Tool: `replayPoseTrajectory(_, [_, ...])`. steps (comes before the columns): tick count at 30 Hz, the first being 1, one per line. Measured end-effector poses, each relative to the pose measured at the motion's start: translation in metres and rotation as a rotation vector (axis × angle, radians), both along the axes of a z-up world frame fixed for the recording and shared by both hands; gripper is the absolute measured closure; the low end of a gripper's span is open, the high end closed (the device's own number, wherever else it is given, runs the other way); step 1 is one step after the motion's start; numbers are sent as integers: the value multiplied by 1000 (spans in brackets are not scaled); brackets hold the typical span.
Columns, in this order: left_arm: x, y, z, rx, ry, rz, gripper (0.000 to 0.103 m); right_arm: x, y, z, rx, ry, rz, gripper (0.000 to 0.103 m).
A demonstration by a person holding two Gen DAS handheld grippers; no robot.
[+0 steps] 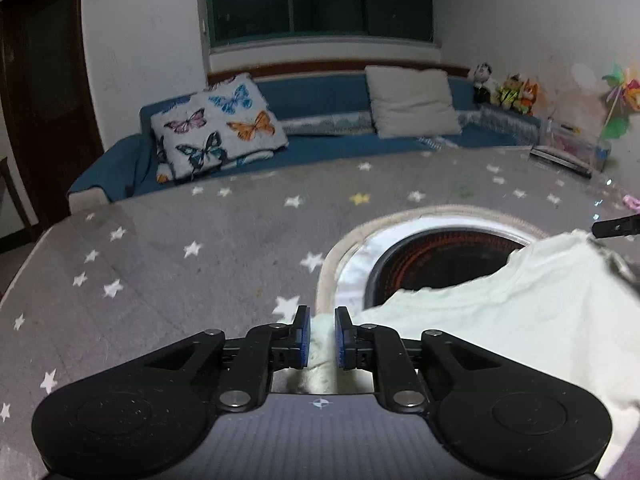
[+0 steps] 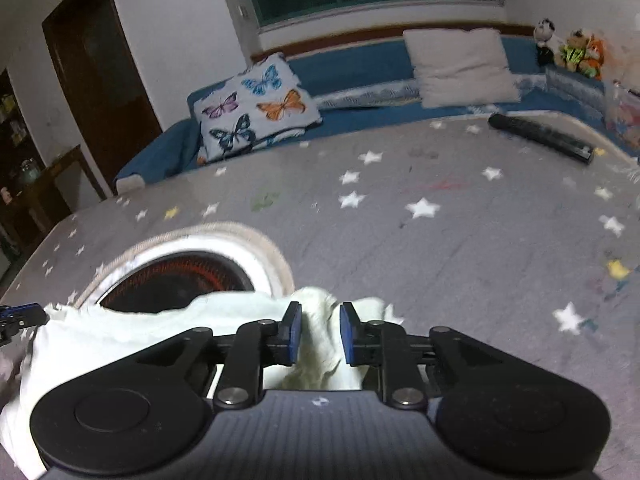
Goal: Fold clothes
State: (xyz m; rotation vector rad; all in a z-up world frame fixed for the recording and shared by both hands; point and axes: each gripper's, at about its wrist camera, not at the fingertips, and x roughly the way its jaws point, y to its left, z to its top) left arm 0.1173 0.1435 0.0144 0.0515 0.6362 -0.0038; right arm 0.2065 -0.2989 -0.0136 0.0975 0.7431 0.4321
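The right gripper [image 2: 319,334] points down over a grey star-print table cover [image 2: 460,240]. Pale cream cloth [image 2: 120,340] is bunched between its blue pads [image 2: 295,332]; contact with the pads cannot be confirmed. Ahead and left of the gripper lies a round heater opening [image 2: 180,280]. The other gripper's tip [image 2: 20,316] shows at far left, at the cloth's edge. A black remote [image 2: 540,138] lies far ahead to the right.
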Motion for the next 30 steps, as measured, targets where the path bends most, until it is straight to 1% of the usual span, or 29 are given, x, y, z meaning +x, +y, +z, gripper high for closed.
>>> replayPoseTrajectory(3, [-1, -13, 3, -5, 3, -56, 89, -4, 5, 7, -3, -22, 44, 83])
replayPoseTrajectory(6, [7, -31, -1, 1, 44, -108, 89, -5, 22, 8, -9, -26, 124, 83])
replayPoseTrajectory(9, [23, -44, -10, 15, 85, -138, 89, -5, 42, 5, -29, -24, 203, 83])
replayPoseTrajectory(12, [39, -48, -20, 25, 118, -143, 89, -2, 62, -2, -62, -15, 256, 83])
replayPoseTrajectory(16, [52, -43, -31, 28, 142, -116, 87, 9, 78, -13, -124, 6, 253, 83])
replayPoseTrajectory(18, [50, -38, -30, 9, 136, -107, 86, 13, 79, -13, -125, 1, 245, 83])
replayPoseTrajectory(19, [47, -37, -28, 9, 129, -101, 82, 14, 76, -11, -120, 2, 235, 82])
replayPoseTrajectory(20, [42, -36, -26, 7, 121, -99, 74, 14, 73, -9, -114, 3, 226, 82])
replayPoseTrajectory(21, [37, -35, -23, 5, 112, -99, 72, 13, 70, -6, -109, 5, 225, 82])
replayPoseTrajectory(23, [24, -34, -18, 2, 102, -99, 70, 7, 61, 1, -107, 3, 233, 81])
replayPoseTrajectory(25, [7, -32, -12, 3, 93, -96, 66, -5, 50, 9, -110, 7, 240, 77])
replayPoseTrajectory(30, [-45, -27, -7, -9, 93, -70, 63, -48, 16, 21, -121, 28, 257, 76])
